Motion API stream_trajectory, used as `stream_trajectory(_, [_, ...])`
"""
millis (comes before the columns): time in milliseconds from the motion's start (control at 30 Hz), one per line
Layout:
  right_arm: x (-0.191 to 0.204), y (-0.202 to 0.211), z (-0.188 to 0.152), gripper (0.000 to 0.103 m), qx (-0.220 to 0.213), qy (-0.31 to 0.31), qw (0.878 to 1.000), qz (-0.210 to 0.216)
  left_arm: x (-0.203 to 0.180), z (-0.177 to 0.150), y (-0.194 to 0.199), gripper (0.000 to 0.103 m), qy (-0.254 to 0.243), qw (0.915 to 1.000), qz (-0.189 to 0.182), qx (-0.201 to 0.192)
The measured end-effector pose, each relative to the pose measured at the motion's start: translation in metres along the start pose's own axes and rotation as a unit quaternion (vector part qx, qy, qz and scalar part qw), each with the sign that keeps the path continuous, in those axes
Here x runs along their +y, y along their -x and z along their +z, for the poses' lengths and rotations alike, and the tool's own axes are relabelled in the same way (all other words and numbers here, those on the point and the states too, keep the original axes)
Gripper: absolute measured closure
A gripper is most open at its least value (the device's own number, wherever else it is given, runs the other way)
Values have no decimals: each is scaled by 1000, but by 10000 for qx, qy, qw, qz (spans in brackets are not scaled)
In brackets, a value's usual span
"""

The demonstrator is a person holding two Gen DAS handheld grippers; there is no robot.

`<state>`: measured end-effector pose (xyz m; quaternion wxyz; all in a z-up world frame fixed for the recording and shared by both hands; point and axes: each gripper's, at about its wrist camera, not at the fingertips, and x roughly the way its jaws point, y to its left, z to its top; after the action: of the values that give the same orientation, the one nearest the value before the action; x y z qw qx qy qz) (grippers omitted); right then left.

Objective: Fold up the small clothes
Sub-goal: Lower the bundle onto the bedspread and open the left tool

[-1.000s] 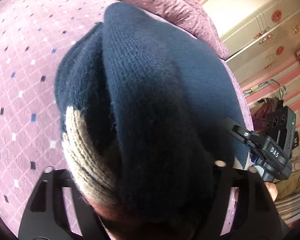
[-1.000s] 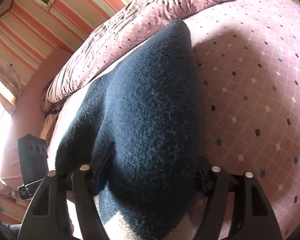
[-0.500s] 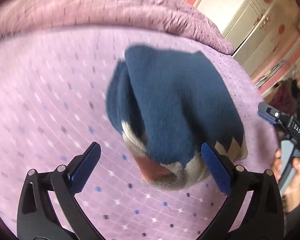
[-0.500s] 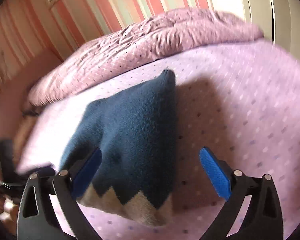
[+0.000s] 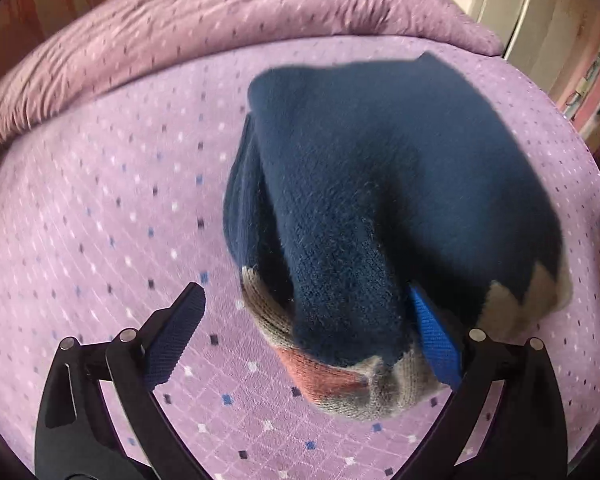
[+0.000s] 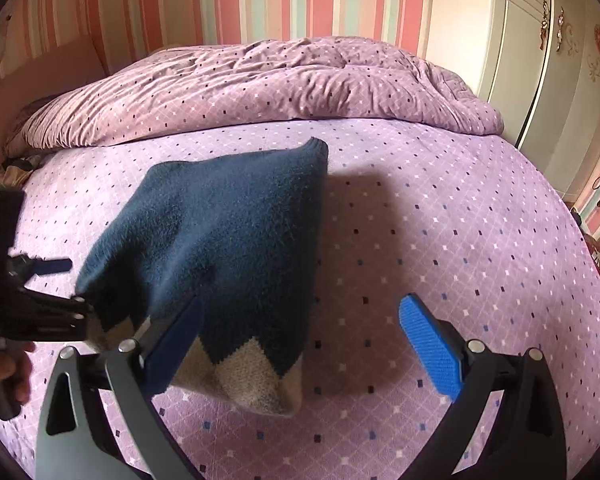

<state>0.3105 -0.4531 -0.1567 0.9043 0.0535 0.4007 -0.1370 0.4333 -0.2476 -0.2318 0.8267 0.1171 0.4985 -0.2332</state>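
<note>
- Knitted garment in navy with a beige zigzag band and a reddish patch is lying bunched and folded over on the purple bed sheet, near the middle of the bed.
- Your left gripper is sitting low at the garment's near edge with its jaws spread apart; the right blue pad is lying against or just under the wool, and you cannot tell whether it is touching.
- Your right gripper is also standing with jaws wide apart, its left pad overlapping the garment's near corner, its other pad well clear over the sheet.
- Rumpled purple duvet is lying heaped behind the garment, in front of the striped wall.
- White wardrobe is standing off to the right.
</note>
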Motion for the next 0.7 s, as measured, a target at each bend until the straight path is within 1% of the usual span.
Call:
stream_trajectory(67, [1,0,-2,4,11,-6,10000,37,4,-3,-5,5,57,10000,10,18])
stream_trajectory(167, [7,-2,-5,4,9,32,9999,114,2,-3,-12,3,-180,9994,282,-93])
stream_trajectory(200, [10,-2,-6,4,14,48,9998,195,2,-3,-10,3,-246,9991,305,-134])
stream_trajectory(233, [14,-1,-6,4,2,27,9989,461,2,-2,-8,3,-261,9992,273,-138])
stream_trajectory(267, [17,0,-7,4,-19,-18,9970,768,4,-2,-4,3,-261,9994,162,-166])
stream_trajectory(333, [24,0,-9,4,-37,-5,9936,1126,7,-3,6,3,-232,9995,35,-220])
stream_trajectory(367, [27,-2,-10,4,-10,30,9926,1211,8,-3,11,3,-211,9995,-43,-240])
stream_trajectory(467, [35,-12,-14,4,158,35,9887,1488,9,-4,20,4,-243,9992,-82,-292])
stream_trajectory(567, [37,-26,-20,4,431,-63,9836,1753,11,-4,28,4,-246,9989,-100,-376])
stream_trajectory(633, [40,-32,-23,4,560,-85,9813,1842,14,-4,34,4,-208,9988,-123,-430])
stream_trajectory(700, [45,-45,-29,4,781,-62,9791,1875,18,-3,37,4,-162,9987,-138,-455])
